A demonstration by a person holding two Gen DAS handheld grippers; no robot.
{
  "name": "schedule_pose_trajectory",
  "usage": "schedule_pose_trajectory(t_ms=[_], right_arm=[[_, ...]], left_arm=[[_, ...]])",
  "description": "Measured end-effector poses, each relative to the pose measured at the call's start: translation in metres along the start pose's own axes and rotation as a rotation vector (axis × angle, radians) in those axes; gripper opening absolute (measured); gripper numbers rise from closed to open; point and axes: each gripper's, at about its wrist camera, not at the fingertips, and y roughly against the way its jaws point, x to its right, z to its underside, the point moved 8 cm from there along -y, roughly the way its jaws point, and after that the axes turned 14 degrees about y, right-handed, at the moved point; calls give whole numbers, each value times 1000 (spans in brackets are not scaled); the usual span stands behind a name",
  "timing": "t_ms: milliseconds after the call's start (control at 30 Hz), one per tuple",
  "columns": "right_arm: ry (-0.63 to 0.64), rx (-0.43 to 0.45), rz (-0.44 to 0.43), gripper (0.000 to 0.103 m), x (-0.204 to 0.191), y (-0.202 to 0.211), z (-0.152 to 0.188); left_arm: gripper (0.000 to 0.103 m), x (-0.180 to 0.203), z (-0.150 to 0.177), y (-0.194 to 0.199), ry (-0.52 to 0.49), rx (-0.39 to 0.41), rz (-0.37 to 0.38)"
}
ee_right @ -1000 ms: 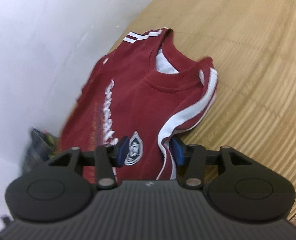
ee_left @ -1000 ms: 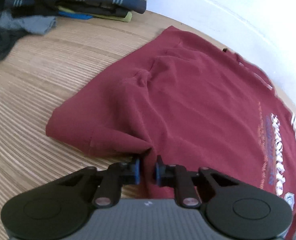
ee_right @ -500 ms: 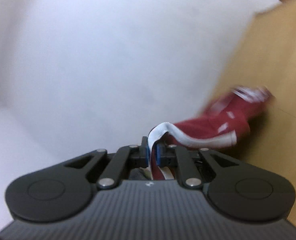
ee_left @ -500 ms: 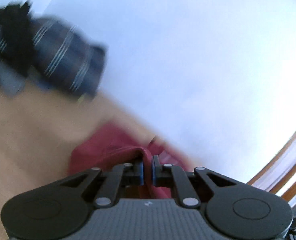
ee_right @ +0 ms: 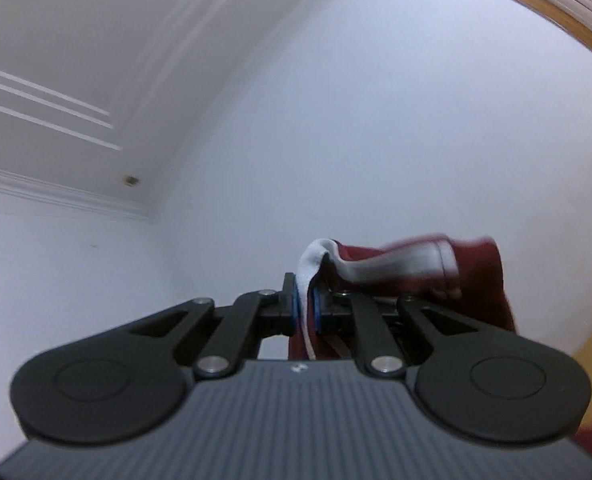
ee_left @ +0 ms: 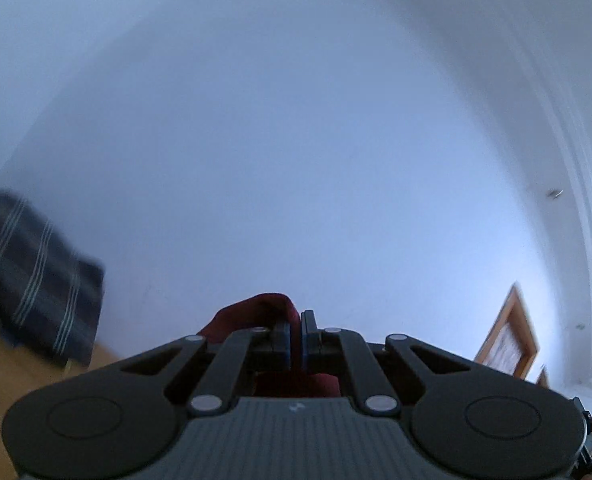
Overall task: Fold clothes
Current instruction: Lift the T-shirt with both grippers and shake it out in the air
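The left claw (ee_left: pixel 295 336) pinches a fold of the red shirt (ee_left: pixel 255 312) up in the air. The right claw (ee_right: pixel 304 304) squeezes the shirt's white stripe (ee_right: pixel 396 266). Both point at the white wall (ee_left: pixel 296 140). A dark striped cloth (ee_left: pixel 43 280) sits at the left.

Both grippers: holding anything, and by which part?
Left gripper pinches the maroon shirt by a plain fold; right gripper grips its white-striped edge.

soft daylight, blurred fisheye edges
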Motion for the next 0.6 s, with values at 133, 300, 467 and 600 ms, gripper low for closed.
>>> schedule_pose_trajectory(t_ms=[133,300,467,600], right_arm=[[133,118,-59,11,-61,17,-44],[310,186,-30,11,-110,28,-78],[330,132,82,11,-90,9,-53],[375,51,193,11,-44,-14,-20]], left_arm=[[5,66,-51,37,-135,120,49],[5,131,-95,43,-288,214,25],[6,130,-91,-2,-320,197,-72],[6,78,-47,-80,-311,83,-215]])
